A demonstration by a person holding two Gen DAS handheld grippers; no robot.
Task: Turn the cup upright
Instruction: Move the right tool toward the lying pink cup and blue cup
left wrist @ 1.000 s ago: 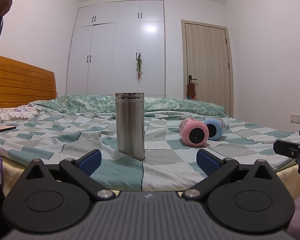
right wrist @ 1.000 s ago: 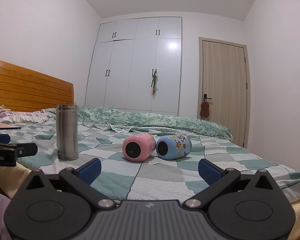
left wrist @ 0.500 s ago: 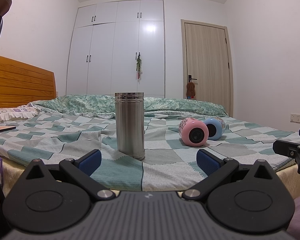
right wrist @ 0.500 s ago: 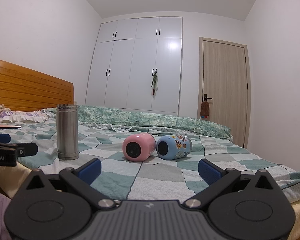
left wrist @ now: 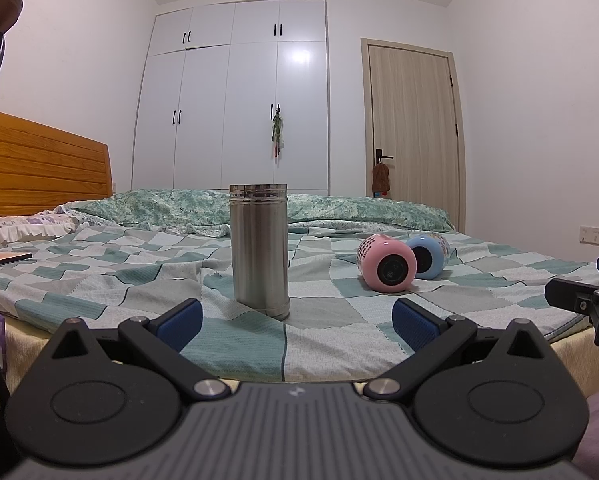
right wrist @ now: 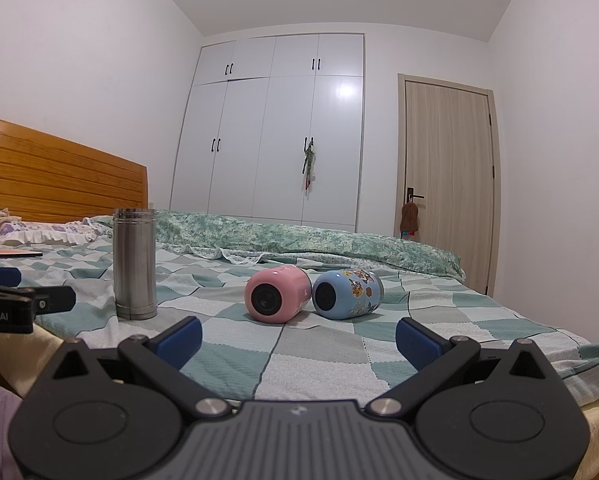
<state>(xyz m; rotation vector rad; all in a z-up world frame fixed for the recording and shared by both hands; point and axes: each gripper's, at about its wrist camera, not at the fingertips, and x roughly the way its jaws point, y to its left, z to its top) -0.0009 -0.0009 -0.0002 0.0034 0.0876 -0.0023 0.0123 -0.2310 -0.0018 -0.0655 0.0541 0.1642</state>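
cut-off lettering "obot.ai" on the left gripper (right wrist: 7, 314) body in the right wrist view

Left hand-held gripper (left wrist: 295, 322) and right hand-held gripper (right wrist: 298, 338) both gape wide, level.

Even, soft overhead room light; glare patch on the glossy wardrobe doors (left wrist: 299, 58); sharp focus throughout; fisheye bending and dark vignetted corners.

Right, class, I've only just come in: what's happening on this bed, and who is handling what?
Nobody is holding anything. The left gripper and the right gripper are both open and empty, at the near edge of the bed. The steel cup stands upright. The pink cup and the blue cup lie on their sides, next to each other, waiting to be stood up.
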